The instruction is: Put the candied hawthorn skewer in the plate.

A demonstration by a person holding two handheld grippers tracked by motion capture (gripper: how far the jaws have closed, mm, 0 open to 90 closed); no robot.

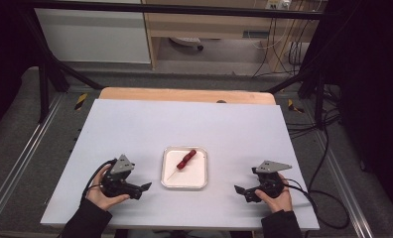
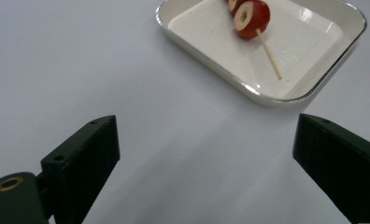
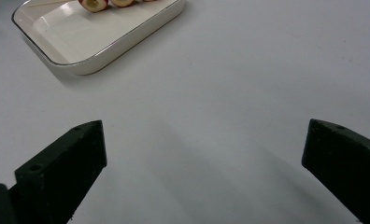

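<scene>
Skewer [image 1: 185, 159] lies diagonally in tray [image 1: 169, 181], frame centre; left gripper [image 1: 144, 188] nearer, both grippers wide, empty.

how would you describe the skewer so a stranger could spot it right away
Find the white table sheet, then the shallow white tray between the two grippers. The skewer lies slantwise in it: red round pieces on a thin pale stick, the one coloured thing there.

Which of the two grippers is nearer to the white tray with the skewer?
The left gripper is nearer: its jaws end just beside the tray, while the right gripper stands farther from the tray's other side.
</scene>
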